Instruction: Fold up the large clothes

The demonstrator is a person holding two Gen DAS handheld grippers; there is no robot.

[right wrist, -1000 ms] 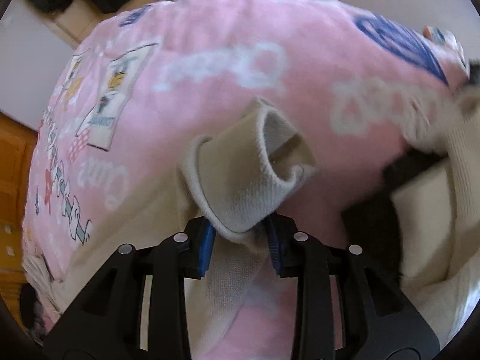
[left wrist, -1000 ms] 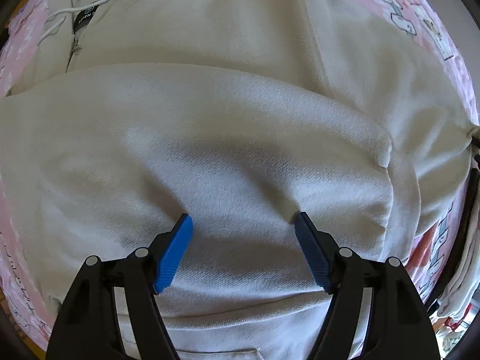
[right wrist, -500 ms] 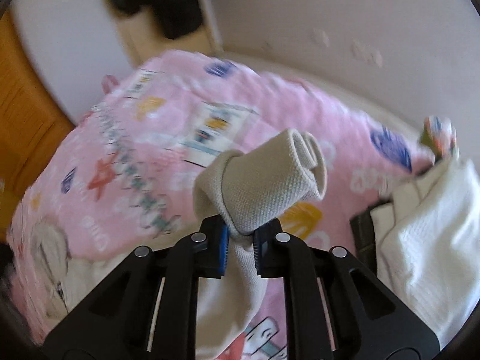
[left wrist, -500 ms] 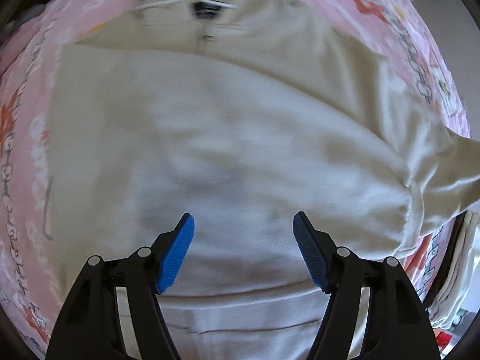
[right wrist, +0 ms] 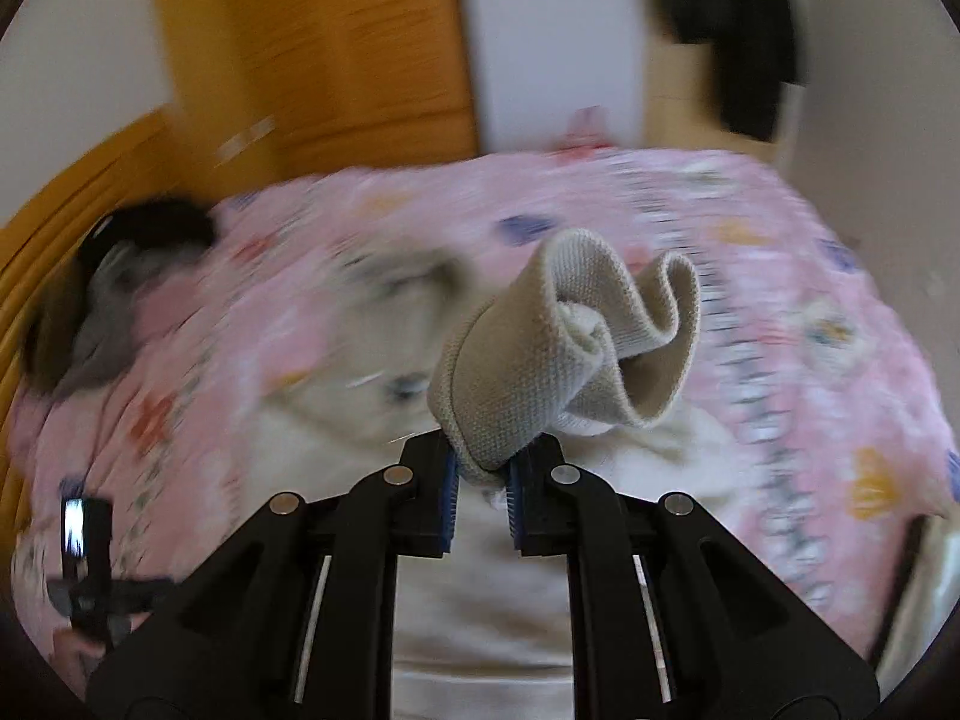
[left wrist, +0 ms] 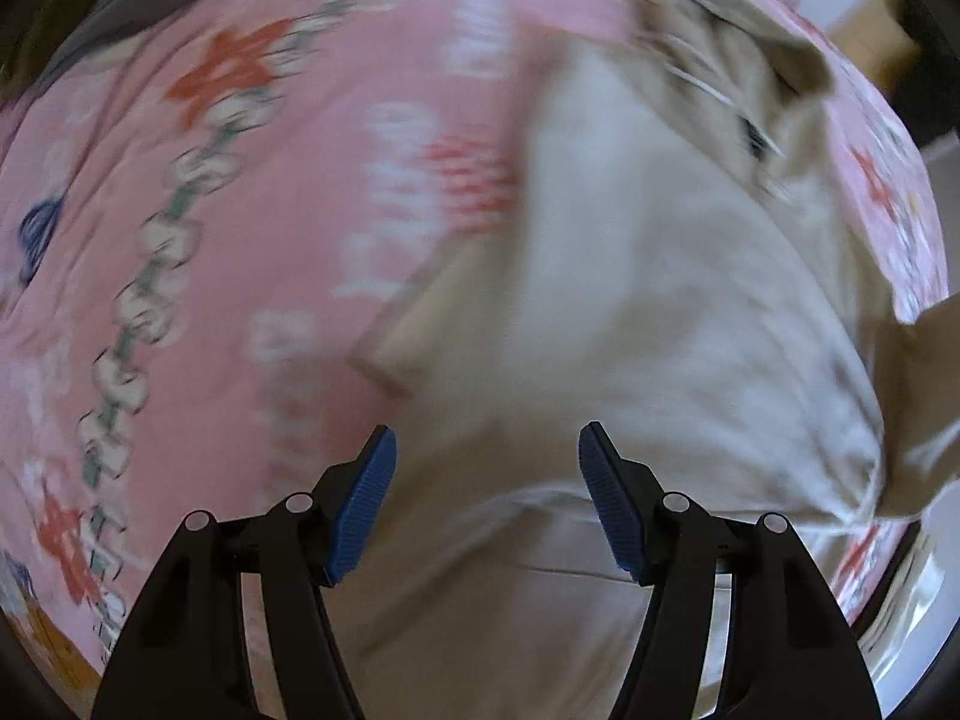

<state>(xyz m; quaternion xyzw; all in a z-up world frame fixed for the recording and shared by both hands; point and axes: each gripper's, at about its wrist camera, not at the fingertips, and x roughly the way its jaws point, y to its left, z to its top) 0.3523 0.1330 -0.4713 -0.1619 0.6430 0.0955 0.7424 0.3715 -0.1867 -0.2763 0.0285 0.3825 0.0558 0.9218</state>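
Observation:
A cream hoodie [left wrist: 630, 330] lies spread on a pink patterned bedsheet [left wrist: 240, 180], its hood and drawstrings [left wrist: 720, 78] at the upper right of the blurred left wrist view. My left gripper [left wrist: 487, 438] hovers open above the hoodie's left edge, pointing down, with nothing between its blue pads. In the right wrist view my right gripper [right wrist: 483, 462] is shut on the ribbed sleeve cuff [right wrist: 540, 360], which curls up beyond the pads. The sleeve hangs from it over the hoodie body [right wrist: 480, 570]. That lifted sleeve [left wrist: 918, 372] shows at the right edge of the left wrist view.
An orange wooden cabinet [right wrist: 336, 48] and a dark garment [right wrist: 732, 30] hanging on the wall stand behind the bed. A dark heap [right wrist: 120, 276] lies at the bed's far left. Pale folded cloth [right wrist: 924, 600] sits off the bed's right edge.
My left gripper has swung across the hoodie to its left edge, so pink sheet now fills the left. My right gripper tightened on the cuff and lifted it high over the bed.

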